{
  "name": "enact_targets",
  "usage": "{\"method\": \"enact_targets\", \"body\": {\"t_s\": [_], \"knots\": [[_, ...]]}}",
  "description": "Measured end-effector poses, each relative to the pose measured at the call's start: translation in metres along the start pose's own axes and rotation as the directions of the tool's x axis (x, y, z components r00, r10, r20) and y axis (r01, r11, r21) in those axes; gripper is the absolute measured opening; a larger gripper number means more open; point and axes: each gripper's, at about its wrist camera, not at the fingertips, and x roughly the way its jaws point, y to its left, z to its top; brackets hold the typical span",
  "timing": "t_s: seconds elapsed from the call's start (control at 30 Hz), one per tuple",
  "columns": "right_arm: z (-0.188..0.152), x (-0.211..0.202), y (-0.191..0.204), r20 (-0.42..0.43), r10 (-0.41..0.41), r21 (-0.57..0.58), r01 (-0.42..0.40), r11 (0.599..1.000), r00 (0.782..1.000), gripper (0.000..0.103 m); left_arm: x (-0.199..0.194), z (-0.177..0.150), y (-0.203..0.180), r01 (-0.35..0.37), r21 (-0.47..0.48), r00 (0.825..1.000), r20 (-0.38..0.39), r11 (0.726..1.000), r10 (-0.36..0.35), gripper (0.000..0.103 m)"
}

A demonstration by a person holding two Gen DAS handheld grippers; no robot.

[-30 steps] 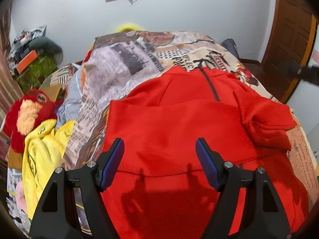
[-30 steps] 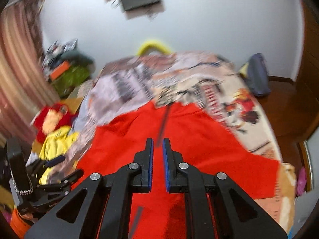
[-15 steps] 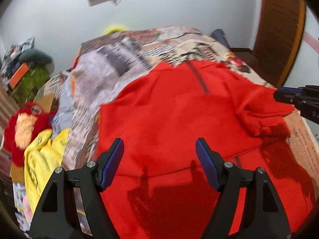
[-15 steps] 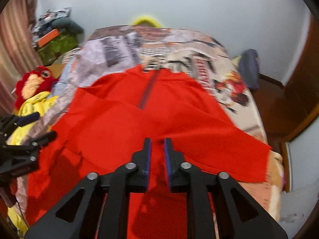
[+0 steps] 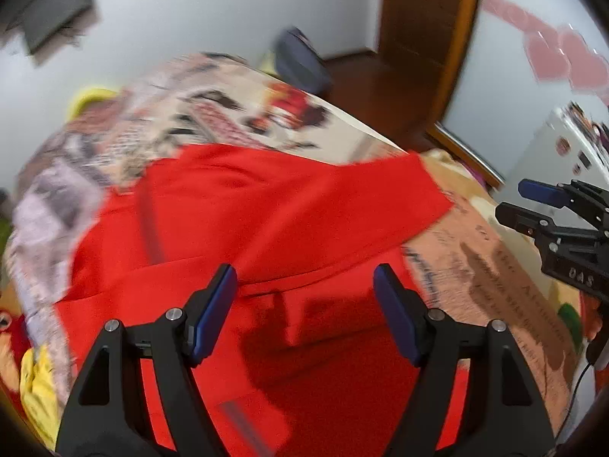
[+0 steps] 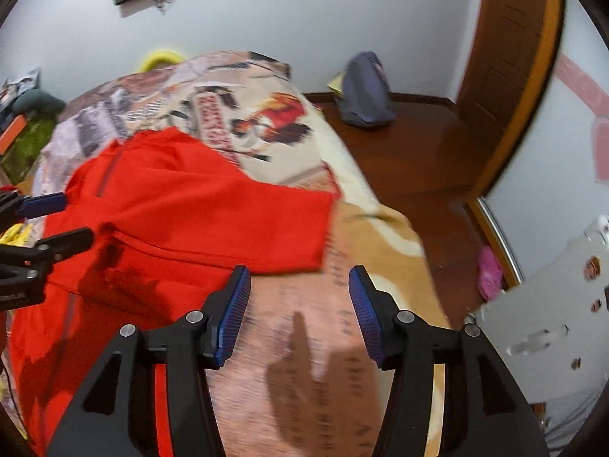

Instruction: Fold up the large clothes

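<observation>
Across the middle and lower left of both wrist views the red garment [image 5: 266,228] lies spread on the bed [image 6: 380,236], one sleeve [image 6: 243,224] laid out toward the right edge, and we judge we are between folds — the next move calls for taking that sleeve's end and carrying it inward. The patterned bedcover [image 5: 236,114] fills the upper frame, below a white wall [image 6: 304,11] and wooden door [image 6: 510,57]. Our left gripper [image 5: 304,285] hangs with jaws wide over the cloth; our right gripper [image 6: 300,285] — jaws just opening, nothing between them — hovers over bare cover.
</observation>
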Motion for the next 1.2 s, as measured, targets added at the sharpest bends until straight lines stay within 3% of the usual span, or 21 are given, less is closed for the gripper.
{"method": "enact_targets", "body": {"t_s": [0.2,0.37,0.47,0.73,0.93,1.07,1.2], "knots": [[-0.014,0.007,-0.034,-0.010,-0.053,0.037,0.053,0.998,0.999,0.050,0.071,0.025,-0.070,0.137,0.111,0.985,-0.120,0.984,-0.124,0.074],[-0.024,0.013,-0.051,-0.027,-0.036,0.072,0.038,0.997,0.999,0.050,0.118,0.026,-0.102,0.100,0.215,0.982,-0.181,0.972,-0.061,0.066],[-0.029,0.018,-0.056,-0.035,-0.028,0.079,0.031,0.996,0.999,0.050,0.119,0.026,-0.103,0.085,0.251,0.991,-0.119,0.964,-0.056,0.065],[-0.029,0.027,-0.051,-0.039,-0.010,0.071,0.012,0.997,0.999,0.050,0.129,0.041,-0.088,0.041,0.175,0.997,-0.071,0.984,-0.029,0.013],[-0.023,0.024,-0.037,-0.029,0.002,0.052,0.000,0.999,1.000,0.050,0.089,0.047,-0.058,0.044,0.061,0.999,0.020,0.997,-0.045,0.007],[-0.016,0.019,-0.023,-0.019,0.018,0.030,-0.017,0.999,1.000,0.050,0.026,0.052,-0.019,0.037,-0.012,0.992,0.120,0.999,-0.035,0.006],[-0.005,0.019,-0.005,-0.013,0.065,0.025,-0.065,0.998,0.998,0.050,-0.049,0.049,0.037,0.004,-0.084,0.971,0.238,0.996,0.016,0.006]]}}
